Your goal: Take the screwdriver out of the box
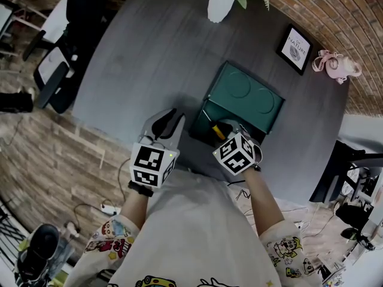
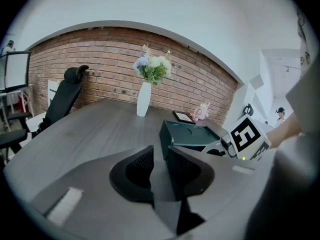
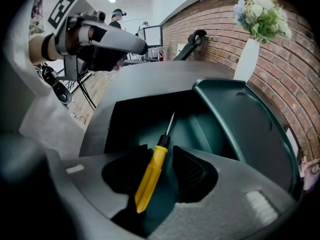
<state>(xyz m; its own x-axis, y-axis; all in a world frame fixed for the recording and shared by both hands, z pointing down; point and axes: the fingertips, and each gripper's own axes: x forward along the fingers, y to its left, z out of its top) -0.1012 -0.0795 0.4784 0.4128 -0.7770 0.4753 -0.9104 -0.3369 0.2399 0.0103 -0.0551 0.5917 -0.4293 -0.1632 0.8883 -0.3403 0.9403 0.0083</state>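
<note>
This looks like the grab step, not the lift. In the right gripper view the right gripper [image 3: 159,153] is nosed down into the open box [image 3: 235,119]. The screwdriver [image 3: 150,179] sits in the lower middle of the frame, with its yellow handle lying between the fingers [image 3: 192,171] and its shaft pointing up the frame into the box. The fingers stand wide, with a visible gap on the right side of the handle, so I'd say they aren't pinching it yet (the left side is closer, hard to call contact).

The left gripper [image 2: 160,156] hangs over the tabletop [image 2: 95,129] just beside the box, its fingers at a narrow gap with nothing in them.

Next move, I reckon: close the right fingers squarely on the handle, then lift it up past the box rim without catching the lid. The left one could steady the box if it slides.
</note>
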